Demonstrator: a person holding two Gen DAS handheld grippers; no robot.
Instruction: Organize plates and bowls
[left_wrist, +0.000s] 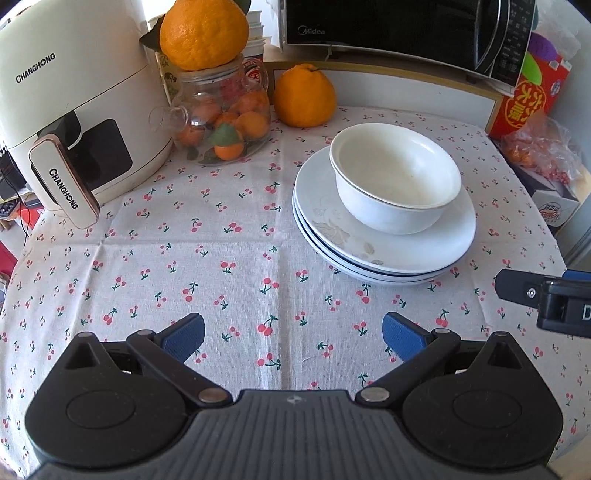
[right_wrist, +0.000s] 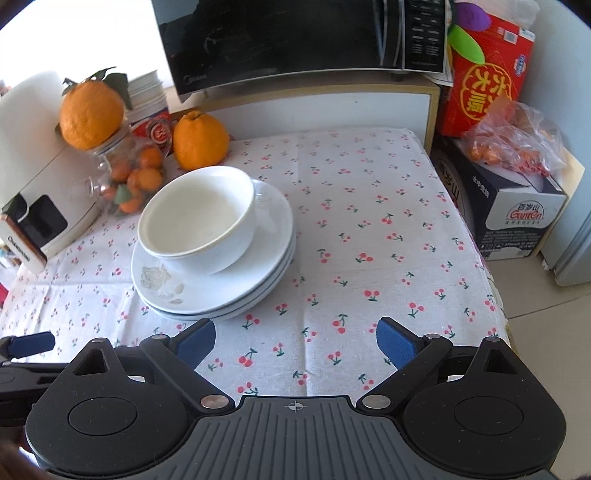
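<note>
Two nested white bowls (left_wrist: 397, 177) sit on a stack of white plates (left_wrist: 384, 254) on the cherry-print tablecloth; they also show in the right wrist view as bowls (right_wrist: 199, 218) on plates (right_wrist: 221, 291). My left gripper (left_wrist: 293, 338) is open and empty, above the cloth in front and left of the stack. My right gripper (right_wrist: 295, 341) is open and empty, in front and right of the stack. The right gripper's finger shows at the left wrist view's right edge (left_wrist: 517, 290).
A white air fryer (left_wrist: 74, 110) stands at the back left beside a glass jar of oranges (left_wrist: 225, 118) and a loose orange (left_wrist: 304, 96). A microwave (left_wrist: 406, 26) sits behind. Boxes (right_wrist: 498, 206) and a bag of fruit (right_wrist: 513, 144) stand off the table's right edge.
</note>
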